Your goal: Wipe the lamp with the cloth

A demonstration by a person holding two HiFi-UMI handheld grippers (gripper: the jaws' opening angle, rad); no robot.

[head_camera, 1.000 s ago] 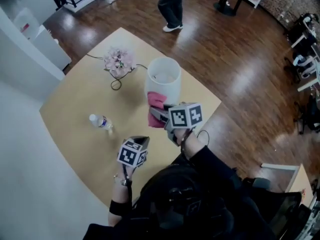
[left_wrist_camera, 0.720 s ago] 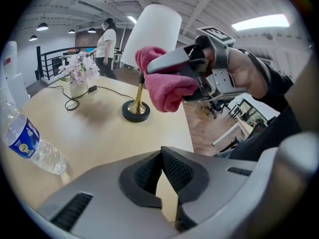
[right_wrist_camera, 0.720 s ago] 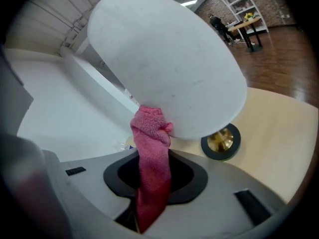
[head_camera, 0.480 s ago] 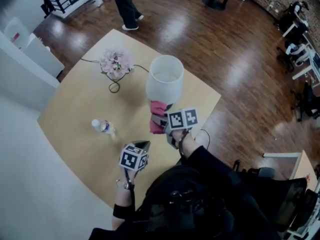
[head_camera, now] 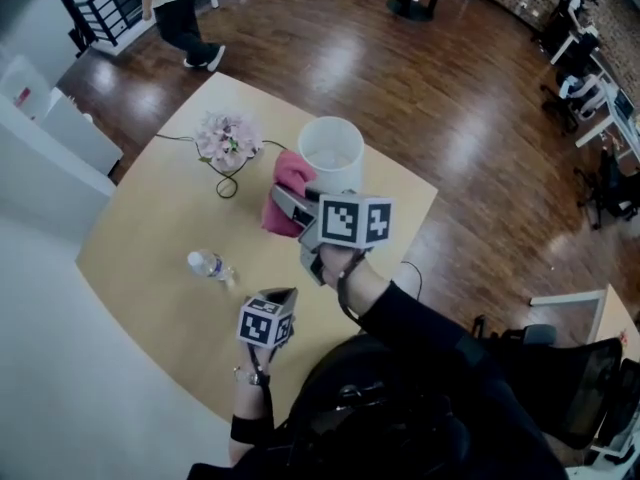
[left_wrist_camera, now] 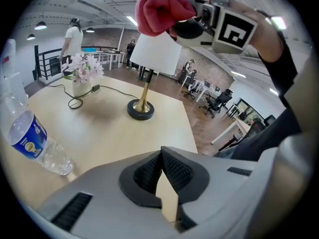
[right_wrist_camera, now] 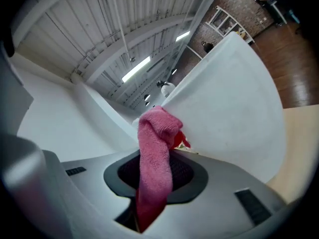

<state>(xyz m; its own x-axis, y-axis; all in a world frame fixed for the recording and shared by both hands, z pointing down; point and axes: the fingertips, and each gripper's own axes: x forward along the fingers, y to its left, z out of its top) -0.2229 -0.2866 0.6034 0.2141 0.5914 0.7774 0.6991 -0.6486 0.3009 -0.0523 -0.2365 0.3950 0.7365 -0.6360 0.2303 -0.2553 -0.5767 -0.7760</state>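
Seen from above, a person stands at a light wooden table (head_camera: 150, 218) with a handheld gripper in each hand. The right gripper (head_camera: 282, 198) is raised and its jaws are clamped on a pink cloth (head_camera: 290, 173). In the right gripper view the cloth (right_wrist_camera: 154, 153) runs up from between the jaws of that gripper (right_wrist_camera: 154, 176) and folds over at the top, just beside the white shade of the lamp (right_wrist_camera: 229, 108). From the head view the cloth sits at the left side of the lamp (head_camera: 330, 148), near the shade's upper rim; whether it presses on the shade cannot be told.

The left gripper (head_camera: 283, 296) is held low, nearer the person, pointing down toward the table. The left gripper view shows that gripper (left_wrist_camera: 160, 156) with its jaws together and nothing between them. Beyond them stands the lamp (left_wrist_camera: 140, 108), with a brass stem and dark round base, upright on the table, and the bunched cloth (left_wrist_camera: 162, 9) is held by the right gripper (left_wrist_camera: 187, 24) at the top of the shade.

A plastic water bottle (head_camera: 210, 266) lies on its side on the table, left of the left gripper. A vase of pale pink flowers (head_camera: 225, 138) stands near the far left edge, with a dark cord (head_camera: 230, 183) looped beside it. Another person (head_camera: 180, 8) is on the dark wooden floor beyond the table.
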